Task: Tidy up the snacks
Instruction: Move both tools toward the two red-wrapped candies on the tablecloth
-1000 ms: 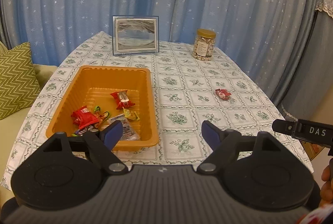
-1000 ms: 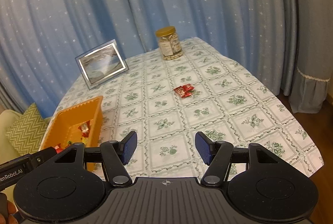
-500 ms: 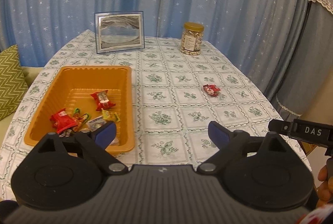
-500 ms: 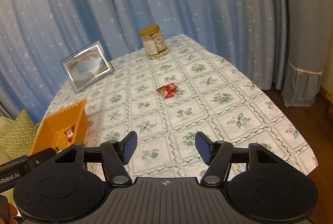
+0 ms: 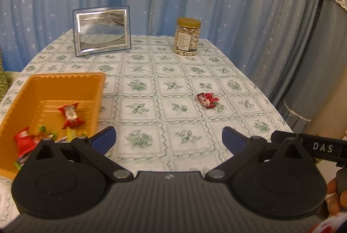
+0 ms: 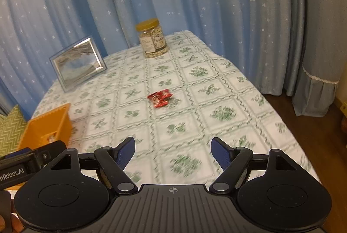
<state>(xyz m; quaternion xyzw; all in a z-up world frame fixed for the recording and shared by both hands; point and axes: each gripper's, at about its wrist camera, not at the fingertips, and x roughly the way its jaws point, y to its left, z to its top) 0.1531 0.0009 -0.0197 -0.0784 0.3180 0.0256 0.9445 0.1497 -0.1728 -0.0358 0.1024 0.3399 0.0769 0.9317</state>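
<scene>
Both the left gripper (image 5: 169,137) and right gripper (image 6: 173,151) hover spread wide and empty, seemingly readied for the lone red foil-wrapped snack (image 6: 160,98) lying on the floral tablecloth (image 6: 216,92), well apart from the orange plastic tray (image 5: 39,90) holding the other sweets.

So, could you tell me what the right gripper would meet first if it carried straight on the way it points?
Probably the small red foil snack packet lying alone on the green-patterned tablecloth. The open right gripper is aimed roughly at it, with only bare cloth between; depth is hard to judge.
</scene>
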